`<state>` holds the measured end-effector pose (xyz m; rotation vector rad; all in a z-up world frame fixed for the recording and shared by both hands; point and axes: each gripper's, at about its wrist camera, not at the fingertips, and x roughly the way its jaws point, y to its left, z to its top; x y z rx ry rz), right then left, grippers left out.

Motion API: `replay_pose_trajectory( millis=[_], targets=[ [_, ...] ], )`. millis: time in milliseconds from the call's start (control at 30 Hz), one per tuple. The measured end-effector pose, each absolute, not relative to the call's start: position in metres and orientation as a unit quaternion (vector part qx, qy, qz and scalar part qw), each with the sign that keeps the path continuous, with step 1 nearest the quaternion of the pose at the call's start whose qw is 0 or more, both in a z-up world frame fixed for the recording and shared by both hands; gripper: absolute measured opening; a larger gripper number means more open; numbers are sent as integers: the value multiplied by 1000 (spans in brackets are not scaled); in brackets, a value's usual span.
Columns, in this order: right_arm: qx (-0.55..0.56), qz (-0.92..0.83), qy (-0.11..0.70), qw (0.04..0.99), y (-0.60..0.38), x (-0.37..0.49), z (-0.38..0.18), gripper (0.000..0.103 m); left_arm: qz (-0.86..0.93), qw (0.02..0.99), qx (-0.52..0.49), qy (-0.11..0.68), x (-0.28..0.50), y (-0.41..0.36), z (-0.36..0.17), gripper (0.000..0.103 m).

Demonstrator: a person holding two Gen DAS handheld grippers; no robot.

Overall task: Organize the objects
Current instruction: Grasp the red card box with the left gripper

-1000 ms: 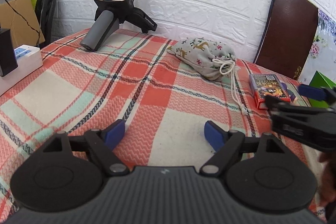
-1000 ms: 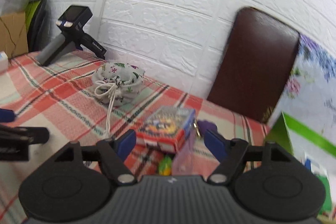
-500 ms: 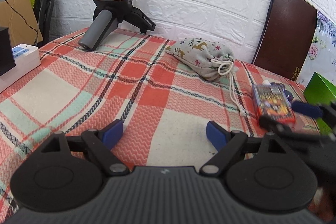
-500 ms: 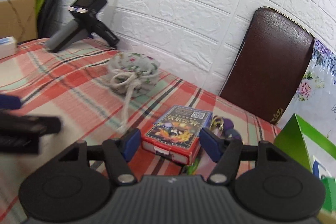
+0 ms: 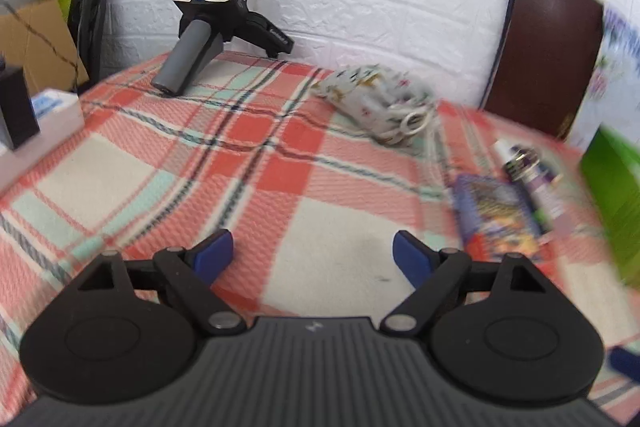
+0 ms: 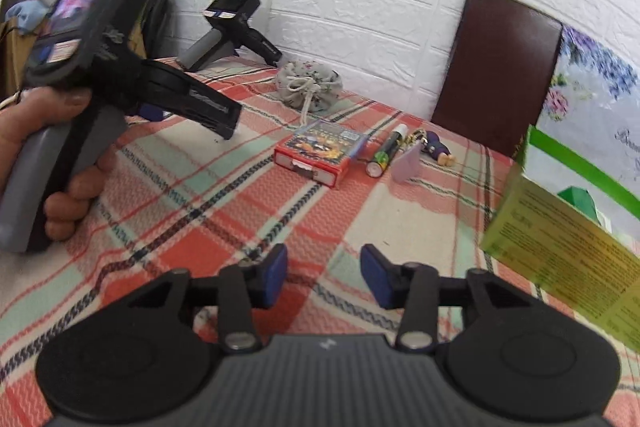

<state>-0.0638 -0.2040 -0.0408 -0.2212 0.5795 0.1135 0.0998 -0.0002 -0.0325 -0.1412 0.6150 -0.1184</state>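
Note:
A red and blue card box (image 6: 320, 151) lies on the plaid tablecloth (image 6: 208, 195); it shows blurred in the left wrist view (image 5: 496, 215). Beside it lie a battery (image 6: 384, 155), a keychain with a small purple figure (image 6: 436, 147) and a clear tag. A drawstring pouch (image 6: 310, 87) sits further back, also in the left wrist view (image 5: 380, 99). My left gripper (image 5: 312, 259) is open and empty above the cloth; its body shows in the right wrist view (image 6: 132, 75), held by a hand. My right gripper (image 6: 324, 275) is open and empty, well short of the card box.
A spare handheld gripper (image 5: 212, 19) lies at the back by the white brick wall. A brown chair back (image 6: 496, 67) stands behind the table. A green box (image 6: 560, 251) is at the right. A white power strip with a black adapter (image 5: 24, 123) sits at the left edge.
My right gripper has pulled back and up from the card box, empty, and is narrower open. My left gripper has shifted slightly; the right gripper has left its view.

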Motion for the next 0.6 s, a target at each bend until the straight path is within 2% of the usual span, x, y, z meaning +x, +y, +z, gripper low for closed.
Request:
replay_pose_trajectory(
  millis=[67, 200, 300, 367, 433, 467, 500, 533, 600],
  targets=[
    [-115, 58, 285, 950, -204, -55, -40, 50, -93, 942, -105, 305, 95, -3, -23, 84],
    [-100, 71, 290, 949, -199, -29, -39, 54, -140, 937, -91, 306, 98, -31, -8, 83],
    [-76, 71, 302, 947, -195, -3, -40, 59, -168, 923, -78, 337, 111, -56, -8, 85],
    [-67, 75, 307, 946, -192, 15, -41, 63, -184, 914, -55, 358, 123, -71, -11, 84],
    [-79, 78, 302, 947, -187, 27, -45, 72, -187, 912, -37, 365, 133, -75, -12, 83],
    [-76, 84, 303, 946, -186, 32, -46, 73, -190, 908, -36, 371, 139, -75, -12, 82],
    [-68, 91, 304, 946, -188, 37, -46, 72, -196, 904, -40, 378, 145, -72, -13, 74],
    [-59, 96, 306, 945, -190, 41, -47, 73, -206, 898, -42, 387, 151, -71, -15, 60],
    [-45, 100, 311, 944, -194, 46, -49, 74, -230, 885, -52, 402, 159, -69, -20, 53]
  ],
)
